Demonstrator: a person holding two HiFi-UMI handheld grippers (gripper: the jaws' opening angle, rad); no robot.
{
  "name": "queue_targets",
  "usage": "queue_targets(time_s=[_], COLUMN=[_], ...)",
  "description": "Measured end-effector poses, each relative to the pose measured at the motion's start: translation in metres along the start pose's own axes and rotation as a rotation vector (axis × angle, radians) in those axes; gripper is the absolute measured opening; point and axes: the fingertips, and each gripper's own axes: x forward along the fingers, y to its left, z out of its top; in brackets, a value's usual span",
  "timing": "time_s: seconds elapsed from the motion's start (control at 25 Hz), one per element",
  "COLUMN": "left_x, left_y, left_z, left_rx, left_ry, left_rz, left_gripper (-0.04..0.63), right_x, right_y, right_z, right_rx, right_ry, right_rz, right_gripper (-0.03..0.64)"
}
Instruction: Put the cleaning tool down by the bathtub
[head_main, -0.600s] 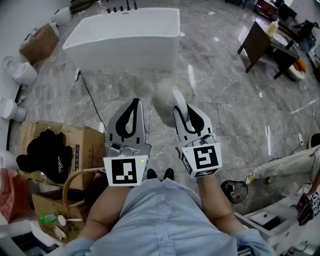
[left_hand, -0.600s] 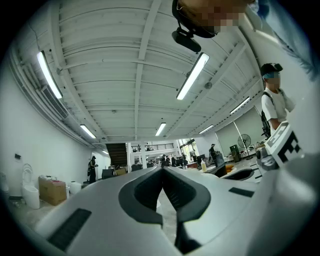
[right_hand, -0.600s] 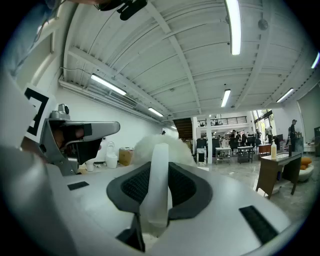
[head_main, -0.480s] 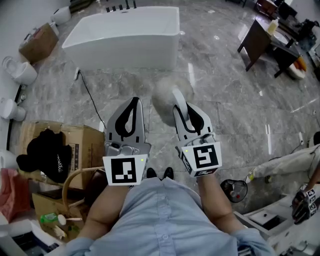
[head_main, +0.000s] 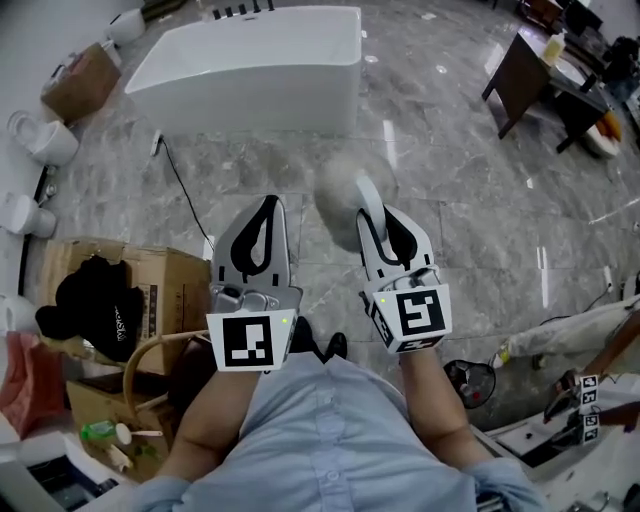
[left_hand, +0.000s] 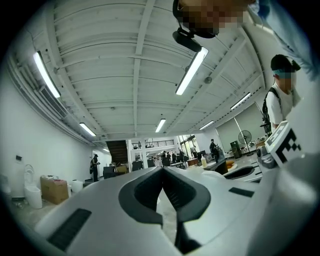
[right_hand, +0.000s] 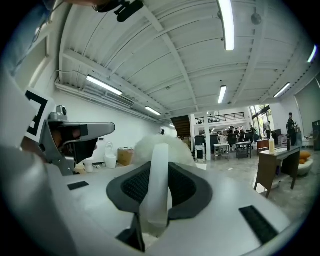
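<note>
The cleaning tool (head_main: 352, 192) is a fluffy pale duster head on a white handle (right_hand: 156, 180). My right gripper (head_main: 378, 222) is shut on that handle, and the fluffy head (right_hand: 161, 145) sticks out beyond the jaw tips. My left gripper (head_main: 262, 212) is held level beside it, shut, with nothing between its jaws. The white bathtub (head_main: 255, 72) stands on the grey marble floor ahead, well beyond both grippers. In the left gripper view the closed jaws (left_hand: 162, 172) fill the lower half.
An open cardboard box (head_main: 120, 290) with dark cloth sits at my left, with a basket handle (head_main: 150, 365) near it. White toilets (head_main: 40, 140) line the left wall. A black cable (head_main: 185, 195) runs from the tub. A dark wooden table (head_main: 530, 80) is at the right; a small fan (head_main: 470, 382) stands lower right.
The view has shifted slightly; the right gripper with the duster has drifted a little to the right. The left gripper has kept its place.
</note>
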Motion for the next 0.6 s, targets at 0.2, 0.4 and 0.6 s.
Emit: queue_targets(time_s=[0.2,0.4,0.6], left_x=[0.015,0.047,0.102], left_y=[0.009,0.036,0.079], left_z=[-0.019,-0.044,-0.067], left_rx=[-0.008,-0.021,-0.027], left_ry=[0.034,0.055,0.061], left_rz=[0.013,0.028,0.04], left_gripper=[0.015,0.015,0.015], right_x=[0.019,0.063,0.132], right_y=[-0.02,-0.032,-0.041], right_z=[-0.012,-0.027,-0.032], right_rx=[0.018,0.026,0.026], right_ry=[0.034,0.071,0.093], right_rz=[-0.032,-0.034,-0.026], right_gripper=[0.104,0.106,0.106])
